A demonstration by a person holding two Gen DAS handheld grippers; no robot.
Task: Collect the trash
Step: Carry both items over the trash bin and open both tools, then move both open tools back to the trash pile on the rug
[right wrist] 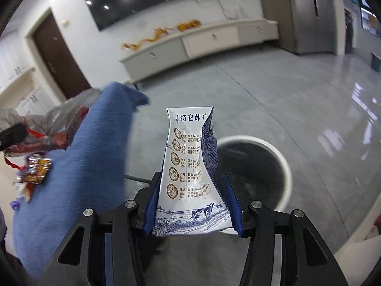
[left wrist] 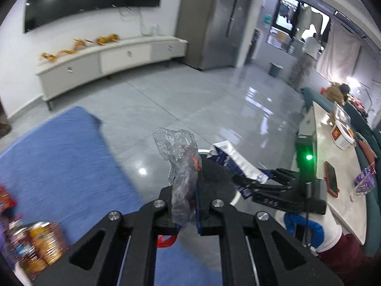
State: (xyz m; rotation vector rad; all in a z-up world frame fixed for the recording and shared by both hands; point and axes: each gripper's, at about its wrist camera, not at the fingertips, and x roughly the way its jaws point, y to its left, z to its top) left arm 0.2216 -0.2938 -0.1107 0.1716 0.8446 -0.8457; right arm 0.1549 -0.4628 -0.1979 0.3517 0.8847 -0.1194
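Carrying: both grippers are holding trash above the floor, near the bin.
Blue surface (left wrist: 59, 157): it is lying to the left of both grippers, with snack packets (left wrist: 35, 245) sitting at its near edge.
Trash bin (right wrist: 283, 164): it is standing on the grey floor with a white rim and a dark inside; it is showing just behind and to the right of the carton in the right wrist view, and partly hidden behind the left gripper in the left wrist view.
Milk carton (right wrist: 190, 166): it is sticking up between the blue pads of the right gripper (right wrist: 193, 205); the fingers are pinching its lower end, and the body is looking squashed and creased.
Carton handling: it is probably empty, so light; the crushed card is giving under the pads, so a hold low across the flat faces is likely keeping it steady.
Plastic wrapper (left wrist: 178, 166): it is standing crumpled out of the left gripper (left wrist: 188, 207), whose fingers are pressing together on its lower part.
Wrapper handling: it is thin, soft and slippery film, nearly weightless; I judge it may cling to a pad on release.
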